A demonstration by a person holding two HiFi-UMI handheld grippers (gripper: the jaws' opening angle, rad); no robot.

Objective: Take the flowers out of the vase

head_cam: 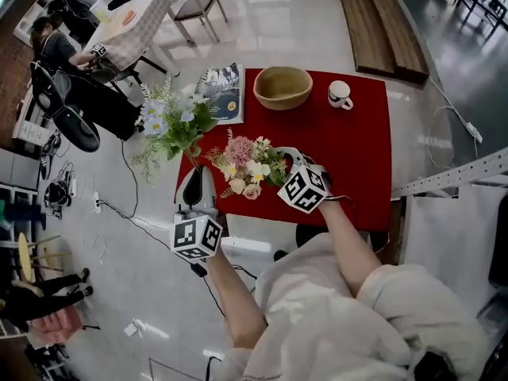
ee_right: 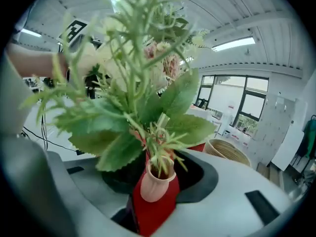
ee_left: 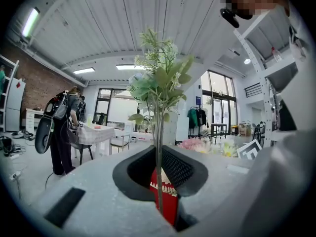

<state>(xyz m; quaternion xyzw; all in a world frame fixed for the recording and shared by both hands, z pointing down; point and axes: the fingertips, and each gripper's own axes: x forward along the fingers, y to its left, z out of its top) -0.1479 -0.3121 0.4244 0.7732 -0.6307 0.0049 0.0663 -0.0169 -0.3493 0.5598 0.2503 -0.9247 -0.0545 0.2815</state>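
Observation:
A small pink vase [ee_right: 157,184] stands on the red table [head_cam: 357,157] with leafy stems and pink and yellow flowers [head_cam: 246,165] in it. It stands between the spread jaws of my right gripper [ee_right: 159,177], and red cloth shows on both sides of it. In the head view that gripper [head_cam: 279,163] sits at the bouquet's right side and the vase is hidden under the blooms. My left gripper [head_cam: 193,182] is shut on the thin stem [ee_left: 159,157] of a white and pale blue flower sprig [head_cam: 171,125], held upright off the table's left edge.
A wooden bowl [head_cam: 282,87], a white cup [head_cam: 340,94] and a magazine [head_cam: 222,91] lie along the far side of the table. A person [head_cam: 59,50] works at another table at the far left, with a chair [head_cam: 198,6] close by.

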